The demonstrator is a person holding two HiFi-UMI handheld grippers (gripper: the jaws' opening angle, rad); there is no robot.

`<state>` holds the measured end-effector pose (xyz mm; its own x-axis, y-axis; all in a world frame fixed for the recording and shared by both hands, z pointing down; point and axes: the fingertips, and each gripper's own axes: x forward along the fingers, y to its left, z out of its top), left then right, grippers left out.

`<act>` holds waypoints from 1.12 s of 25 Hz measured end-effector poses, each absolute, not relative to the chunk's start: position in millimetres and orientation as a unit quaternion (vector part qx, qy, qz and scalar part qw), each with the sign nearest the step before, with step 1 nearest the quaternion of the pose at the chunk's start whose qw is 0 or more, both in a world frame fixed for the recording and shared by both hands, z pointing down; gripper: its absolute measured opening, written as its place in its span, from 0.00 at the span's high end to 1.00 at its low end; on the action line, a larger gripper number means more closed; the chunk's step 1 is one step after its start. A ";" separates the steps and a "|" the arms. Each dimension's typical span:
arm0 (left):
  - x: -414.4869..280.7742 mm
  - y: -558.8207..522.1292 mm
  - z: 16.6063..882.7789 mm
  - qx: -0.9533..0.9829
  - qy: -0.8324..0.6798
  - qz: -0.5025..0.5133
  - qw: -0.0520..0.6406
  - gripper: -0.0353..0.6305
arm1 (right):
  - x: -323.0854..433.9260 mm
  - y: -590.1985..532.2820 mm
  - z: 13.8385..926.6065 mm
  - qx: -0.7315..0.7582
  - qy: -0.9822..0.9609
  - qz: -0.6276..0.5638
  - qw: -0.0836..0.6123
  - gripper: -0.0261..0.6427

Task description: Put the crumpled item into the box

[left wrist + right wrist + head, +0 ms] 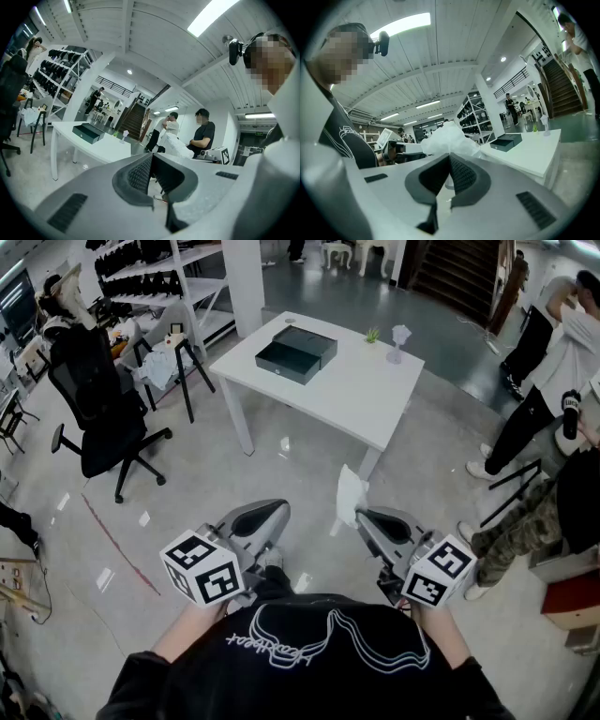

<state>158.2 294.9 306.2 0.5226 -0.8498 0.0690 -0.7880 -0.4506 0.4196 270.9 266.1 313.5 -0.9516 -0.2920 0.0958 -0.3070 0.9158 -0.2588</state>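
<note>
right hand-held gripper (361, 514): clamped on white crumpled item (349, 495), lower centre | left hand-held gripper (280, 508): jaws together, empty | dark box (295, 352): on white counter (347, 395), upper centre

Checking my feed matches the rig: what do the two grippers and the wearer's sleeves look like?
Both the left gripper and right gripper have light grey shells with dark ribbed pads, each carrying a white cube with black square markers. The person wears a black long-sleeved top with white line print.
</note>
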 end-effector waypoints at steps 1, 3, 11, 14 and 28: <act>157.5 296.3 304.7 0.848 -0.484 -0.076 0.204 0.94 | 270.5 266.7 312.0 0.154 -0.979 0.134 0.029 0.95; 156.1 298.8 302.0 0.847 -0.485 -0.077 0.203 0.94 | 269.8 267.6 309.1 0.155 -0.979 0.130 0.030 0.95; 152.3 302.5 295.1 0.848 -0.488 -0.076 0.192 0.94 | 265.4 268.7 304.3 0.155 -0.979 0.124 0.033 0.95; 148.5 297.5 296.0 0.848 -0.489 -0.074 0.189 0.94 | 261.5 261.3 303.8 0.161 -0.978 0.126 0.031 0.95; 122.7 242.5 313.5 0.849 -0.486 -0.074 0.194 0.94 | 232.9 204.6 323.6 0.171 -0.975 0.133 0.042 0.95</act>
